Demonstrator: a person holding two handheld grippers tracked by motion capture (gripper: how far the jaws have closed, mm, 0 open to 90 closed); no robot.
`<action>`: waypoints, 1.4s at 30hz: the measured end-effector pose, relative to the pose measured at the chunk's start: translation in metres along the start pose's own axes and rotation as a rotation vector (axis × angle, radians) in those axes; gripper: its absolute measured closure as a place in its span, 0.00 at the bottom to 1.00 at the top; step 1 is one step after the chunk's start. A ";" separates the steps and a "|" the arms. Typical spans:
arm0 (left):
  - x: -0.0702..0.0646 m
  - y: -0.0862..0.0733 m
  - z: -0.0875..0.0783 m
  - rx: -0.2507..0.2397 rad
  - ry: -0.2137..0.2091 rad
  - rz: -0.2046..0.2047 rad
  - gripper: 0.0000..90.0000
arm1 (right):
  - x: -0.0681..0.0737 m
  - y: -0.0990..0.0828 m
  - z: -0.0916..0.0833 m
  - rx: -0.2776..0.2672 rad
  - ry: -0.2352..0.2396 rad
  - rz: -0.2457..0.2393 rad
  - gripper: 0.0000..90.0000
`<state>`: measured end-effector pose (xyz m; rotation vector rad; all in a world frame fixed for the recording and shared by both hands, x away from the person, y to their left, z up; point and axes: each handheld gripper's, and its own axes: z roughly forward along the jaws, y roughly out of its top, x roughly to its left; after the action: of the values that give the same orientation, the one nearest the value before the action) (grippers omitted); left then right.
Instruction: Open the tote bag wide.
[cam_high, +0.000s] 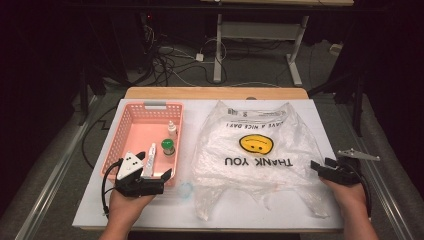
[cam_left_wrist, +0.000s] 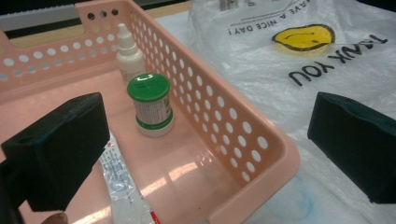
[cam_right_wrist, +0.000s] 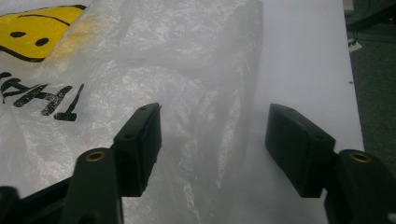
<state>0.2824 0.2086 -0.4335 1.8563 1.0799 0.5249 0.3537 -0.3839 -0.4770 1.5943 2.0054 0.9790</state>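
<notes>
The plastic bag (cam_high: 257, 155), thin and clear with a yellow smiley face and "THANK YOU" printed on it, lies flat on the right half of the white table (cam_high: 320, 112), its handles toward the far edge. The right hand-held gripper (cam_high: 320, 167) sits at the bag's right edge; in the right gripper view its jaws stand partly apart with a crumpled fold of the bag (cam_right_wrist: 196, 93) between them, and the pads are not pressing on it. To the left, just beside the bag, stands a pink basket (cam_high: 131, 112) holding a green-capped jar (cam_left_wrist: 150, 105), a small white dropper bottle (cam_left_wrist: 128, 53) and a white tube (cam_left_wrist: 122, 186). The left hand-held gripper (cam_high: 155, 170) hovers over the basket's near right corner, its jaws wide apart and gripping nothing.
</notes>
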 end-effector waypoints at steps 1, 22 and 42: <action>0.001 0.001 0.000 0.003 -0.002 -0.006 0.00 | 0.000 0.000 0.001 0.002 -0.001 -0.002 0.46; -0.004 -0.003 -0.006 -0.025 -0.111 -0.035 0.00 | 0.018 -0.008 -0.008 0.018 -0.003 -0.135 1.00; -0.010 -0.001 -0.004 -0.043 -0.133 -0.044 0.00 | 0.064 -0.053 -0.074 -0.001 0.141 -0.221 0.97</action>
<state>0.2737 0.2019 -0.4316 1.7994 1.0103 0.3901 0.2499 -0.3486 -0.4581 1.2993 2.2181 1.0298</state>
